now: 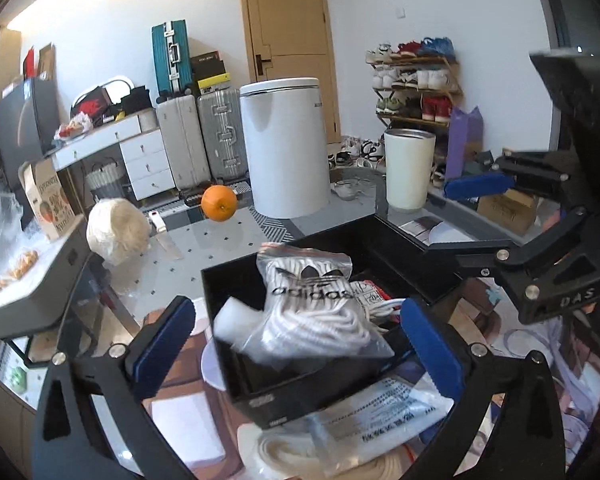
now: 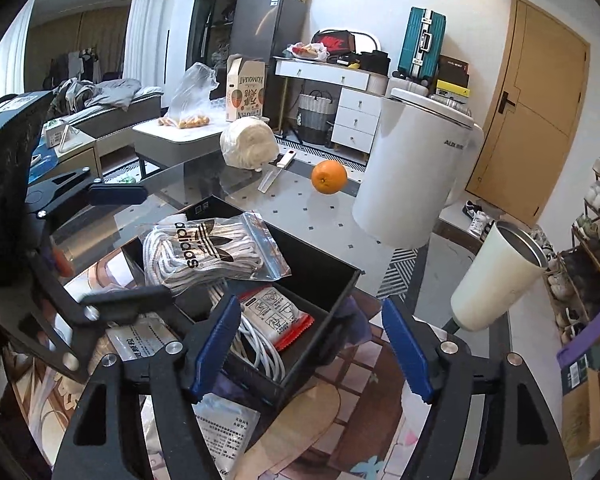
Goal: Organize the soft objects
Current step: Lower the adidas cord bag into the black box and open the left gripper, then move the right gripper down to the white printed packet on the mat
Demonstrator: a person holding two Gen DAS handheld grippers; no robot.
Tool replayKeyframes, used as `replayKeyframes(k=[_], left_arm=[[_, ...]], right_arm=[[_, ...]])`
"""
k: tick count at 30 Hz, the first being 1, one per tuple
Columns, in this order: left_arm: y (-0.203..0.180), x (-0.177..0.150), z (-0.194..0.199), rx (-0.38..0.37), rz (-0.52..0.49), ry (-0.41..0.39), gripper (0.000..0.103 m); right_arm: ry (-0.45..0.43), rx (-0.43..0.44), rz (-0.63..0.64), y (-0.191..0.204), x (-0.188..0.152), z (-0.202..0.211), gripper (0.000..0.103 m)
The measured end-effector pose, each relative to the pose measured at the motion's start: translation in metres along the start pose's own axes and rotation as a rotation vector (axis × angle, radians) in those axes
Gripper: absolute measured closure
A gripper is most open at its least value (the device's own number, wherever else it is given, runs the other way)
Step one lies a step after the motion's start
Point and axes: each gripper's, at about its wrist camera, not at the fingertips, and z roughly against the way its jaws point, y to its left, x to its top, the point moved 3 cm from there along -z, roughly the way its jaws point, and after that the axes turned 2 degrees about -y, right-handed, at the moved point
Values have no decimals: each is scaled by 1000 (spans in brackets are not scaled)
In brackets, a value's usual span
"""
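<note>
A black open box (image 1: 396,248) (image 2: 332,280) sits on the glass table. A clear adidas bag of white laces (image 1: 312,300) (image 2: 208,252) lies in it, tilted over the near rim. A red-edged packet (image 2: 276,316) and a white cable (image 2: 260,352) lie beside it inside. My left gripper (image 1: 300,348) is open, its fingers on either side of the box's near end and the bag. My right gripper (image 2: 312,344) is open around the box's near corner. Clear packets of white cord (image 1: 364,420) (image 2: 224,428) lie on the table outside the box.
An orange (image 1: 219,203) (image 2: 329,177), a wrapped roll of white cord (image 1: 118,230) (image 2: 250,143), a knife (image 2: 276,172), a tall white canister (image 1: 284,148) (image 2: 412,168) and a white tumbler (image 1: 409,170) (image 2: 500,276) stand on the table behind the box.
</note>
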Motion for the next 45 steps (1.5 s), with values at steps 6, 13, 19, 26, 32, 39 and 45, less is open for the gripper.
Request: replayKeyframes(k=[6, 13, 19, 26, 32, 39, 45], left_arm=[[19, -6, 3, 60, 31, 8, 0], [47, -14, -2, 100, 138, 17, 0], [31, -9, -24, 59, 110, 55, 0], [13, -8, -40, 31, 81, 87, 0], [17, -10, -31, 31, 99, 85, 0], [18, -17, 0, 28, 126, 44, 0], [13, -30, 27, 48, 134, 20, 0]], right_arm=[[-14, 5, -17, 0, -3, 4, 28], [-23, 7, -40, -2, -7, 9, 28], [-13, 1, -64, -5, -13, 9, 25], [-14, 8, -101, -7, -23, 18, 25], [-8, 34, -171, -4, -33, 28, 17], [17, 69, -217, 8, -45, 32, 12], [46, 107, -263, 17, -57, 29, 10]])
